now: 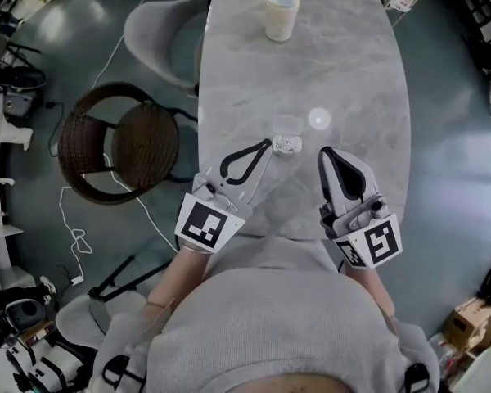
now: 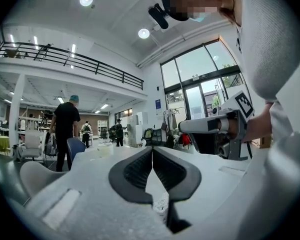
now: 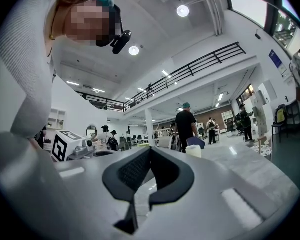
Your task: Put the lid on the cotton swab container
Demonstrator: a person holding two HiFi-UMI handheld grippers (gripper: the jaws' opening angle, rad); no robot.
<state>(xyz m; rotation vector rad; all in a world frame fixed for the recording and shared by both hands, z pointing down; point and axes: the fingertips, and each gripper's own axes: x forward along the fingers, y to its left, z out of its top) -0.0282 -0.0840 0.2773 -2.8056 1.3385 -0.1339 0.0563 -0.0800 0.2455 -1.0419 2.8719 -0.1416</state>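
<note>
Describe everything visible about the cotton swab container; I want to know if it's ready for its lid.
The cotton swab container is small, round and seemingly clear plastic. It stands upright and uncovered, packed with white swab tips, on the grey marbled table near the person's edge. What looks like its clear lid lies just beyond it. The left gripper, jaws shut, points at its side; contact cannot be told.
</note>
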